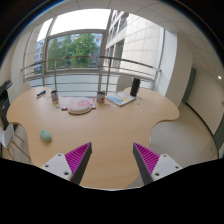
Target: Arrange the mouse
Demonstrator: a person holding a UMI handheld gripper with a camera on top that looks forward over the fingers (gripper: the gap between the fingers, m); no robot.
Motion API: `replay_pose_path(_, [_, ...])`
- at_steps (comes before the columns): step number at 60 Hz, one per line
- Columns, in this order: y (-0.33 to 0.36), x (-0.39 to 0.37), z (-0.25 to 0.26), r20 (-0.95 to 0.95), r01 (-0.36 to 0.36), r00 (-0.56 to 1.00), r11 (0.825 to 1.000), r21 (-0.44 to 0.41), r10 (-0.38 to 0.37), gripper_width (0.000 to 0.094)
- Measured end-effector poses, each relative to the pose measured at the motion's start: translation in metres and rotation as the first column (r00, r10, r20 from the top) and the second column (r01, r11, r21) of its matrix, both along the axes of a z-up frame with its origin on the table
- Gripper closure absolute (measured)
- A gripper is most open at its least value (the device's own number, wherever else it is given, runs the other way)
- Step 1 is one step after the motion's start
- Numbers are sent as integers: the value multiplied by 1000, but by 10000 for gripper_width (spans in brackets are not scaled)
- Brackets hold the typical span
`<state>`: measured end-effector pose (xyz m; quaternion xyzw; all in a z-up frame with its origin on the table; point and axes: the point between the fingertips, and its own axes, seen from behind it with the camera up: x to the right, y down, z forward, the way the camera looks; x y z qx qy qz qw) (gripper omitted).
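Observation:
My gripper (112, 148) is open above a light wooden table (110, 125), and nothing lies between its magenta pads (76, 159). A small teal-green rounded object (45, 136), possibly the mouse, rests on the table well ahead of the left finger, near the table's left edge. Far beyond the fingers lies a round pinkish flat piece (80, 105) with something pale on it that I cannot identify.
At the table's far side stand a small cup (100, 98), a pale book or papers (120, 99), a dark upright object (135, 87) and small items (55, 98). A railing and large windows run behind. A white wall stands to the right.

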<state>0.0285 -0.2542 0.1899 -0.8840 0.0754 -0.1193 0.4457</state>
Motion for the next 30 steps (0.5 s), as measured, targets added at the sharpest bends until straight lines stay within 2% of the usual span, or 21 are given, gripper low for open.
replay_pose_path(11, [-21, -37, -45, -21, -32, 999, 996, -79, 30, 88])
replay_pose_path(20, [-28, -110, -104, -50, -107, 994, 981, -161, 100, 88])
replay_pose_path(30, [4, -203, -147, -108, -147, 985, 978, -149, 131, 85])
